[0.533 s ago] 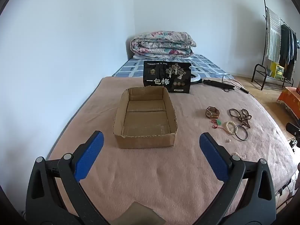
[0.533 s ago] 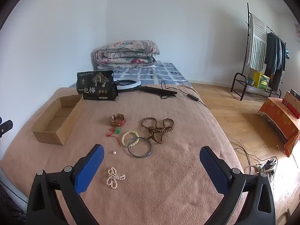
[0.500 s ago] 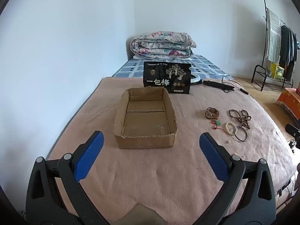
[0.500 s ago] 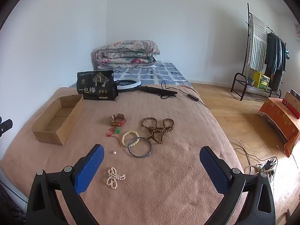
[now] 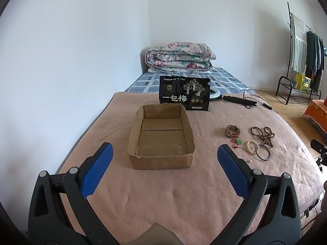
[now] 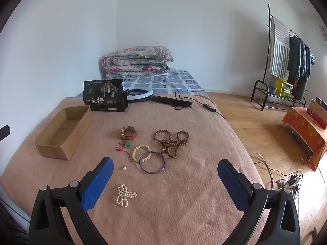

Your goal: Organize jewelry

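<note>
An empty cardboard tray (image 5: 161, 158) (image 6: 51, 150) lies on the pink blanket. To its right the jewelry is spread out: a watch (image 6: 128, 132) (image 5: 232, 131), a green pendant on a red cord (image 6: 127, 144), a white bead bracelet (image 6: 141, 152), a dark bangle (image 6: 152, 162) (image 5: 263, 152), brown prayer beads (image 6: 171, 140) (image 5: 262, 133), a loose pearl (image 6: 124, 168) and a small pearl strand (image 6: 124, 195). My left gripper (image 5: 164, 150) stands open in front of the tray. Wide open too, my right gripper (image 6: 164, 163) hovers near the bangle with nothing between its fingers.
A black snack bag (image 5: 184, 96) stands behind the tray, with a ring light (image 6: 141, 94) and its cable beside it. A folded quilt (image 5: 179, 58) lies at the bed's head. A clothes rack (image 6: 286, 61) and an orange-covered box (image 6: 304, 130) stand on the wooden floor to the right.
</note>
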`<state>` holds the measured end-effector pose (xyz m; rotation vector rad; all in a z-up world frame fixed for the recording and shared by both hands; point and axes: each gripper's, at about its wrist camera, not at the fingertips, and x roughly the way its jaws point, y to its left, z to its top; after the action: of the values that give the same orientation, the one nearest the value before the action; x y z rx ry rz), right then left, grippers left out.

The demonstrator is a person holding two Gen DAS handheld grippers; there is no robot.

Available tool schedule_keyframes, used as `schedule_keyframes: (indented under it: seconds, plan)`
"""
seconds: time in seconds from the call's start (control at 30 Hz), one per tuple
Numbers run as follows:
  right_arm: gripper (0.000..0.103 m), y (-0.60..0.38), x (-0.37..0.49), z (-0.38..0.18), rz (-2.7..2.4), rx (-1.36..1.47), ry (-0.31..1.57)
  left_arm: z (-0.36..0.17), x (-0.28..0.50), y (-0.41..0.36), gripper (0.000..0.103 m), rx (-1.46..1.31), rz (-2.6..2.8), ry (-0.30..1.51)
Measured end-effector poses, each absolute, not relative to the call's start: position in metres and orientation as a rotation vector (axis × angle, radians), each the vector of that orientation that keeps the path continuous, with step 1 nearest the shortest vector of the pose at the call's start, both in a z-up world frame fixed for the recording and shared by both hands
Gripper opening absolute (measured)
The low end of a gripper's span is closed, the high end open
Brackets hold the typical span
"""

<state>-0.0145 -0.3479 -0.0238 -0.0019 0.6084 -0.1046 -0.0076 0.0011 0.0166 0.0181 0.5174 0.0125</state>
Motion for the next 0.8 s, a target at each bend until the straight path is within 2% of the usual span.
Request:
schedule_keyframes:
  seconds: [0.8]
  plan:
    - [0.103, -0.3445, -0.0186, -0.0232, -0.107, -0.019, 0.596, 0.0229, -0.0115, 0.0029, 0.103, 0.013, 0.013, 0.515]
